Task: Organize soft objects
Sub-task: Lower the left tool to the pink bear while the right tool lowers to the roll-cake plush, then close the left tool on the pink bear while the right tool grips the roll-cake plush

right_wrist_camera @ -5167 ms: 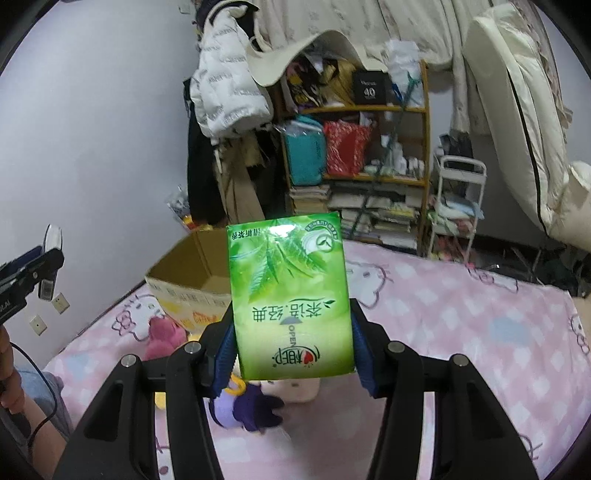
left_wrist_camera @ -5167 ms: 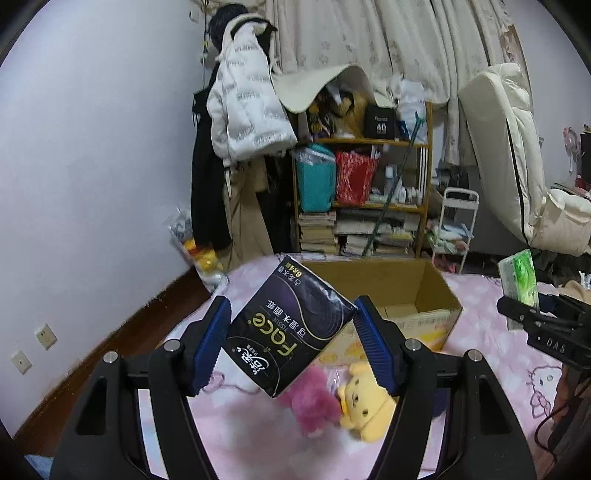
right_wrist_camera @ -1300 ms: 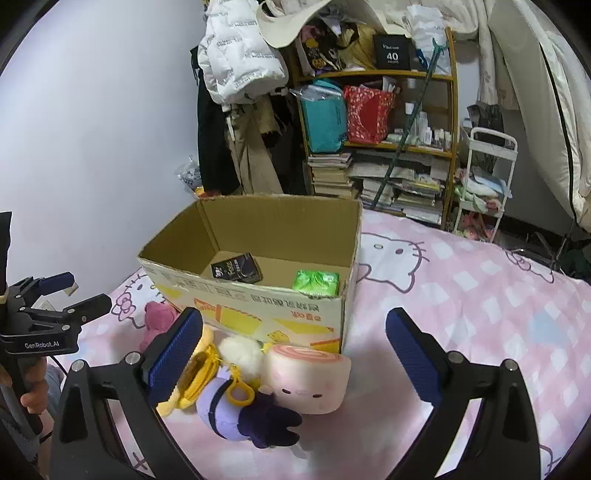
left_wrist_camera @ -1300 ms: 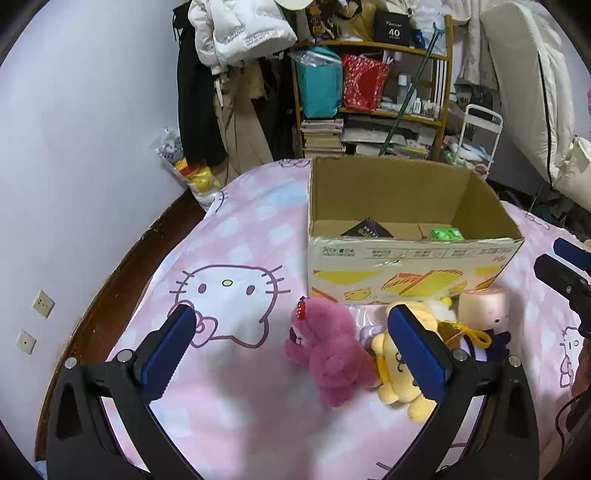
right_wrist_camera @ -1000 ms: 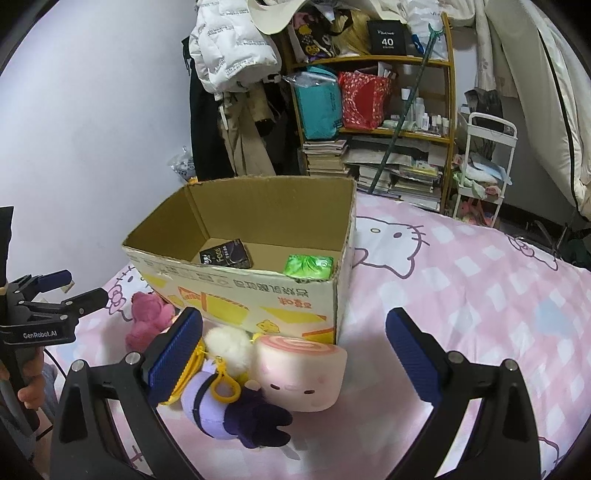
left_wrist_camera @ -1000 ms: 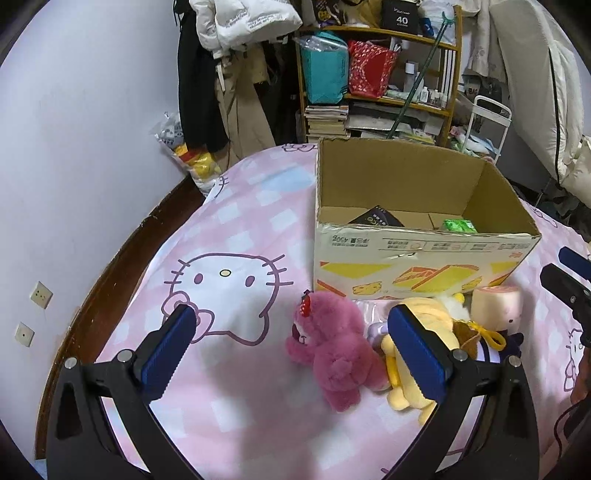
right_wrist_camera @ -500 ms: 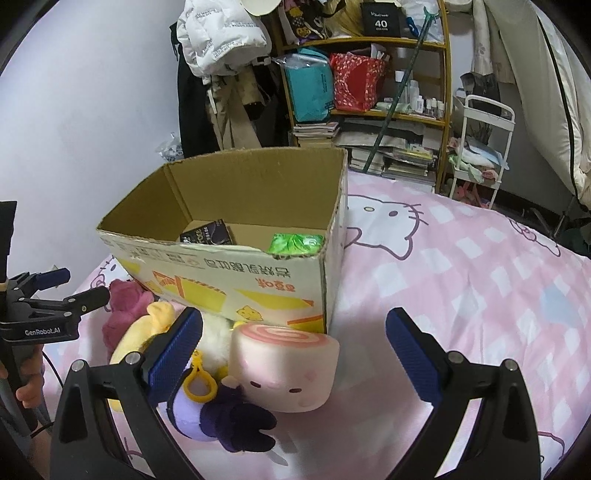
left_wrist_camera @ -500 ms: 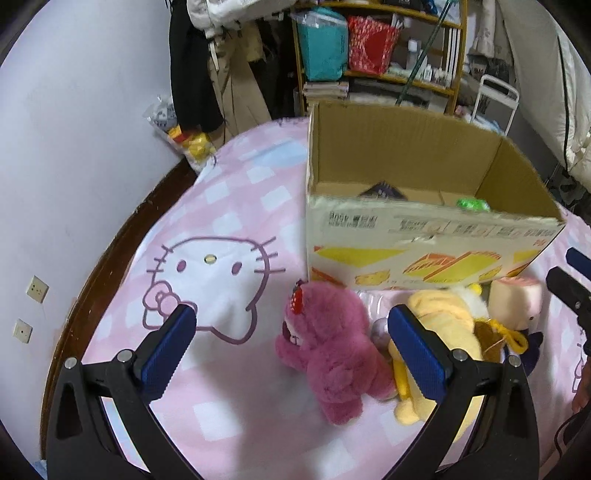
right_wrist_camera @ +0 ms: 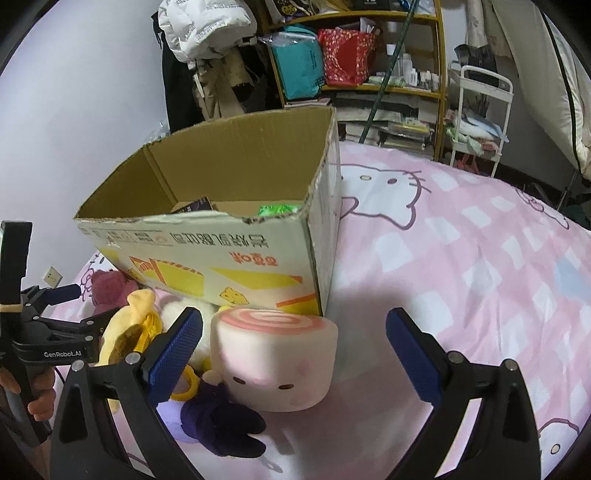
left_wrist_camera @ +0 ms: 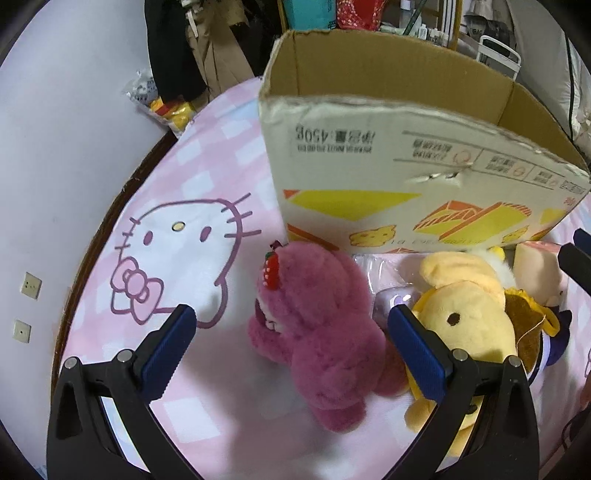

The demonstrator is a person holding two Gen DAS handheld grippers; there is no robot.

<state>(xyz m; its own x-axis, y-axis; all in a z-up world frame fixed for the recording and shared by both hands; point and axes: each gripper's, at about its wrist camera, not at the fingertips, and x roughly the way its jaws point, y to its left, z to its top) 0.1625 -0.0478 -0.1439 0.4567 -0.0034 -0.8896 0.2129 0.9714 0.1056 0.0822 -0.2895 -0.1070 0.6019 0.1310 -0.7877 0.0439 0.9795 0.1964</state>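
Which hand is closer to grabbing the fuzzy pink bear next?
Left. The left hand-held gripper is open with the pink bear right between its fingers. The right hand-held gripper is open around the pink roll plush instead, farther from the bear.

A white puffy jacket (right_wrist_camera: pixel 207 26) hangs high on the wall. Next to it stands a wooden shelf (right_wrist_camera: pixel 439 74) full of stuff. A teal bag (right_wrist_camera: pixel 299 70) and a red bag (right_wrist_camera: pixel 347 55) sit side by side on it, with piles of books (right_wrist_camera: pixel 399 127) below. A white cart (right_wrist_camera: pixel 480 118) stands right of the shelf. Two wall sockets (left_wrist_camera: pixel 31 286) are low on the wall.
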